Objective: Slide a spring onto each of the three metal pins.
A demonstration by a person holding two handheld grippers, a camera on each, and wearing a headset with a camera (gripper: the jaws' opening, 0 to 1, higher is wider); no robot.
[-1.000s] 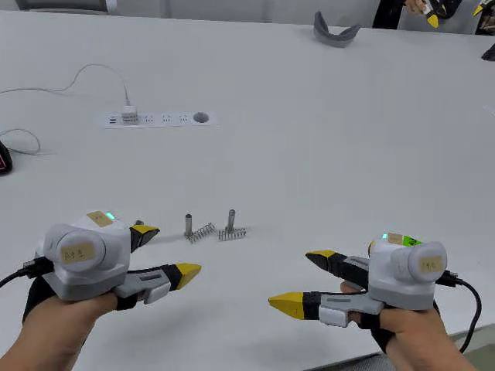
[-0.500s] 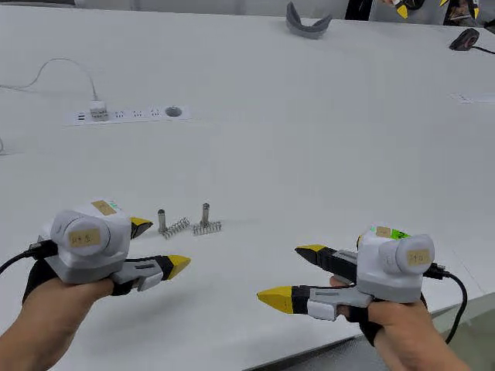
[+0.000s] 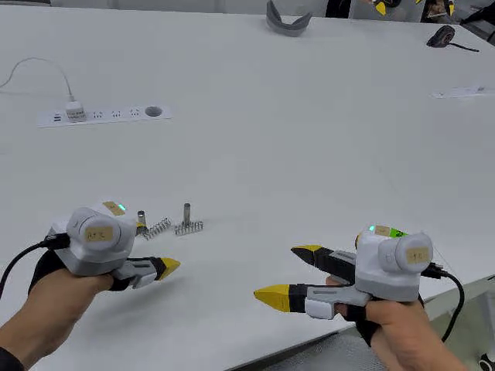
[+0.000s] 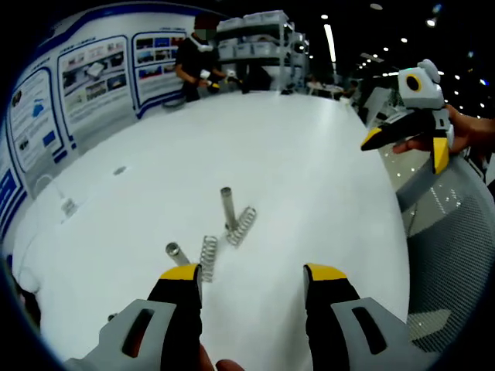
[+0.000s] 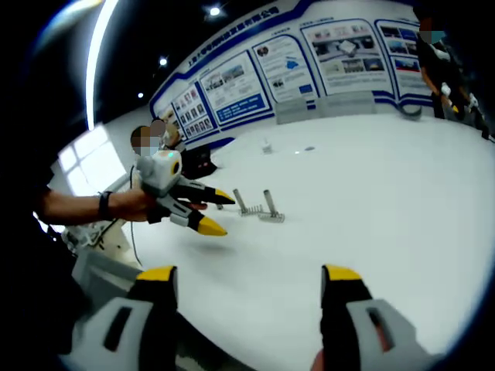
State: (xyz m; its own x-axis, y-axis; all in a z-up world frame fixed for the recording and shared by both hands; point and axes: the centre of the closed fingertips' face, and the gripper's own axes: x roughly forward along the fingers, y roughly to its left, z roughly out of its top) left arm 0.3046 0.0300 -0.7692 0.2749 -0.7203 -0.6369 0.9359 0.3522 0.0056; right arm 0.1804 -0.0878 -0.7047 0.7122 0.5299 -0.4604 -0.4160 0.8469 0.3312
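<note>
White table (image 3: 309, 154) bears pins (image 3: 186, 214) beside loose springs (image 3: 189, 227).

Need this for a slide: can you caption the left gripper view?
Open left claw faces two pins with two springs lying beside them.

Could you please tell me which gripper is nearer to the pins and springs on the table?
Left. The left gripper is just beside the pins and springs, jaws open; the right gripper hangs well off to their right.
</note>
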